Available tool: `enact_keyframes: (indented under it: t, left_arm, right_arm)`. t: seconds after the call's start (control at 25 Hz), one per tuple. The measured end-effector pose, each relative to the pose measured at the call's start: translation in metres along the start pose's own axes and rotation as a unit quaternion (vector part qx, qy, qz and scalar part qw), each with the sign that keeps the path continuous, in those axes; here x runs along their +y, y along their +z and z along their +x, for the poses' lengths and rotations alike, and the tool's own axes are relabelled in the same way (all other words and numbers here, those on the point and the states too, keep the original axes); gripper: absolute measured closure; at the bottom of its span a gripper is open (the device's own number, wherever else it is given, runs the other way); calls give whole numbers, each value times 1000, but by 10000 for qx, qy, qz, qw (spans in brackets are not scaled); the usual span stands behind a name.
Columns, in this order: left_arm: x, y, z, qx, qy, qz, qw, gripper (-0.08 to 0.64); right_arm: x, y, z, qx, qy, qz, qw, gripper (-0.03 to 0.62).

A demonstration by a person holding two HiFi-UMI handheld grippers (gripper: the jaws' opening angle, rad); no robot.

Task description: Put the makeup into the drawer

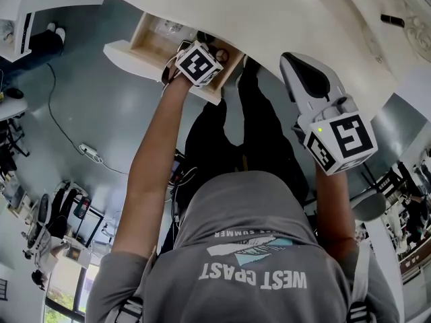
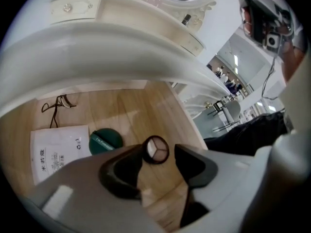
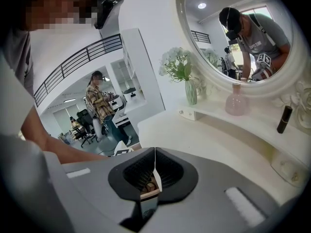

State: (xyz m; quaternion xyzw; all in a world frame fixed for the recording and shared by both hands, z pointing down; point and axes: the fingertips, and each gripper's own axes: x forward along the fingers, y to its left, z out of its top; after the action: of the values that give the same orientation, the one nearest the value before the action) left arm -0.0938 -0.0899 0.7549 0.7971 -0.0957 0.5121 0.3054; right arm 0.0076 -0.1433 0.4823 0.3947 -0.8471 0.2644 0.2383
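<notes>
The wooden drawer [image 1: 145, 42] stands pulled out from under the white dressing table [image 1: 283, 12]. My left gripper [image 2: 164, 155] reaches down into it, jaws wide apart; its marker cube [image 1: 197, 62] shows above the drawer. A small round eyeshadow compact [image 2: 155, 150] lies on the drawer floor between the jaws, close to the left pad, with a gap to the right pad. A green round compact [image 2: 105, 141] and a white sachet [image 2: 58, 152] lie further in. My right gripper [image 1: 291, 62] hangs over the tabletop, shut and empty, its pads [image 3: 167, 171] meeting in a line.
A black looped cord [image 2: 58, 103] lies at the back of the drawer. On the table's shelf stand a pink vase [image 3: 238, 103], a vase of flowers [image 3: 190, 89] and a dark tube [image 3: 284, 119] below the round mirror [image 3: 233, 33]. People stand far off.
</notes>
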Motion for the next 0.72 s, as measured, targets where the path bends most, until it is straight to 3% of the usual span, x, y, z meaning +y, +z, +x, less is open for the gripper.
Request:
enact_keyframes:
  t: [0.2,0.32,0.52,0.72]
  left_arm:
    - [-7,-4,-10,-29,-38,-23,10000,325]
    - [-7,3,-30,-195,132,66,9997,327]
    - [-9,22,-92,-797,538,161,9952,375]
    - [-18,42,-172,-1554,1054,330,9817,462]
  right_arm:
    - [6,9,-5,-52,-11,-49,10000,586]
    - [10,19,-10,-163,-10,-130,9998,586]
    - [23,46,-25,-385,-36,-297,9988,586]
    - [36,73,-47,-704,-73,-557,9959,586]
